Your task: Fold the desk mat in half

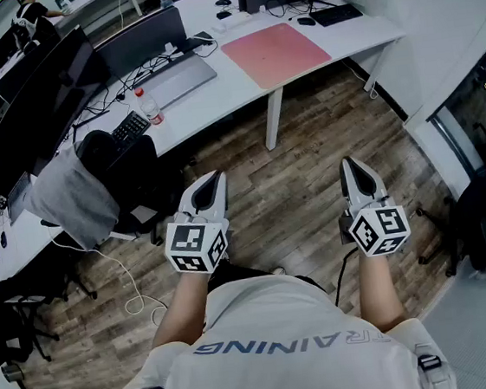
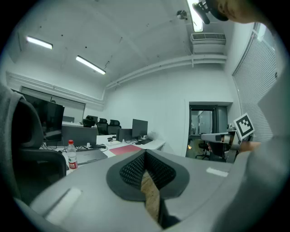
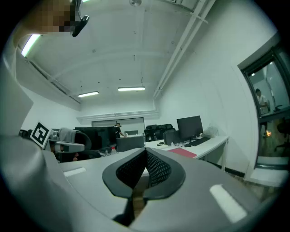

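The pink desk mat (image 1: 275, 53) lies flat and unfolded on the white desk (image 1: 356, 37), far ahead of me. It shows small in the left gripper view (image 2: 128, 148) and in the right gripper view (image 3: 183, 152). My left gripper (image 1: 217, 176) (image 2: 145, 153) hangs over the wooden floor, well short of the desk, its jaws shut with nothing between them. My right gripper (image 1: 347, 163) (image 3: 146, 150) is held beside it at the same height, also shut and empty. Both point towards the desk.
A black office chair with a grey jacket (image 1: 77, 195) stands at my left. On the desk are a bottle (image 1: 150, 106), a closed laptop (image 1: 178, 81), a keyboard (image 1: 131, 126) and monitors (image 1: 40, 99). A white desk leg (image 1: 274, 120) stands ahead.
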`<state>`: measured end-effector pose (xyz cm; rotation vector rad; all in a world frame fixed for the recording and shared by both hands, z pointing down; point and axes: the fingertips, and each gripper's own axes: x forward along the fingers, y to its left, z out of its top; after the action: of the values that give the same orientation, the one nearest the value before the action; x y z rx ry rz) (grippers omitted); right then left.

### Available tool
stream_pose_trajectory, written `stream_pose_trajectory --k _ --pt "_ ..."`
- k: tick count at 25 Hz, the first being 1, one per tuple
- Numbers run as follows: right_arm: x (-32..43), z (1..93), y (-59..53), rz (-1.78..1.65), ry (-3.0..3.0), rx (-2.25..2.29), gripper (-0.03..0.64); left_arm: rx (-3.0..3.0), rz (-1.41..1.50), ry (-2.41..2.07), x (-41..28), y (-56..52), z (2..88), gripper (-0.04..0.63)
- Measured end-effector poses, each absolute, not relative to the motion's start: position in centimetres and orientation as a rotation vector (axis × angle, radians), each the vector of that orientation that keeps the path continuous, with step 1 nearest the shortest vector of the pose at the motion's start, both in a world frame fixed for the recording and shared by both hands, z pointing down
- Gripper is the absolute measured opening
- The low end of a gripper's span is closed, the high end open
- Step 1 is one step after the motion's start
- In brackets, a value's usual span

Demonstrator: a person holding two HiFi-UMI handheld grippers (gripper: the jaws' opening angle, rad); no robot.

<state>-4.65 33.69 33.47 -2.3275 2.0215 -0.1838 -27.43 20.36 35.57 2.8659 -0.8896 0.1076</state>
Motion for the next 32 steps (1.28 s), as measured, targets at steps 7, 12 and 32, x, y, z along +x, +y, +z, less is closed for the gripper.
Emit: stream_pose_trajectory --k 7,12,32 --pt "-5.0 33.5 33.9 -0.15 2.053 -2.353 0.014 2.87 0.107 -0.886 -27.3 20.6 35.4 0.003" --pt "-4.3 33.5 35.0 -0.126 2.03 -2.402 0.014 2.877 0.12 -0.848 -26.3 21.6 35.8 0.003" --pt "-2.3 37.2 30.6 -0.298 2.038 -2.384 0.015 2.829 0.186 -0.733 -23.4 17.9 38.3 0.003"
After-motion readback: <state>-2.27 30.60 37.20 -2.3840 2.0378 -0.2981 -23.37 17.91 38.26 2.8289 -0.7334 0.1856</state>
